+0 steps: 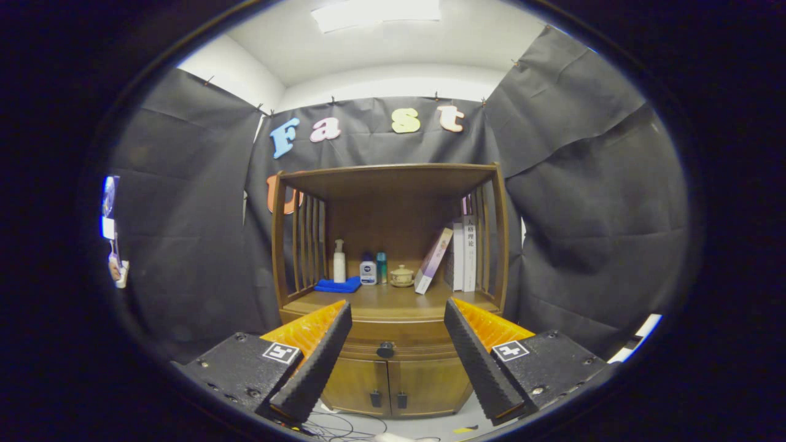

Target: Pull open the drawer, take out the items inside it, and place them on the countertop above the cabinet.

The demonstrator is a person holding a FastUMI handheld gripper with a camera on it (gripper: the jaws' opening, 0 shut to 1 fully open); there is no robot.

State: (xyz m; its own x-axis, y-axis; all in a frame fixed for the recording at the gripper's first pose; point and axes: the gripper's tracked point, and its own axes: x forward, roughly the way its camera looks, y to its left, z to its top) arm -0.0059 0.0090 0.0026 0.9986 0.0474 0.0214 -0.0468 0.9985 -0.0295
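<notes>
The drawer (387, 347) sits shut in the wooden cabinet (393, 368), just under the tabletop (381, 304) and above the two small doors (387, 383). It looks like a stiff wooden front that should slide straight out if pulled squarely — probably light, though what lies inside is hidden, so its load cannot be told. The place to take hold is the dark round knob (385, 349) at the middle of the drawer front; it is small and may be slippery, so a firm pinch from both sides seems wise. The hand-held gripper (398, 314) is released, fingers spread wide with nothing between them, and the knob lies beyond them, well apart. On the tabletop stand a spray bottle (339, 261), a blue cloth (338, 285), two small bottles (374, 269), a lidded cup (401, 275) and some books (460, 253) — leaving bare wood at the front for setting things down.
</notes>
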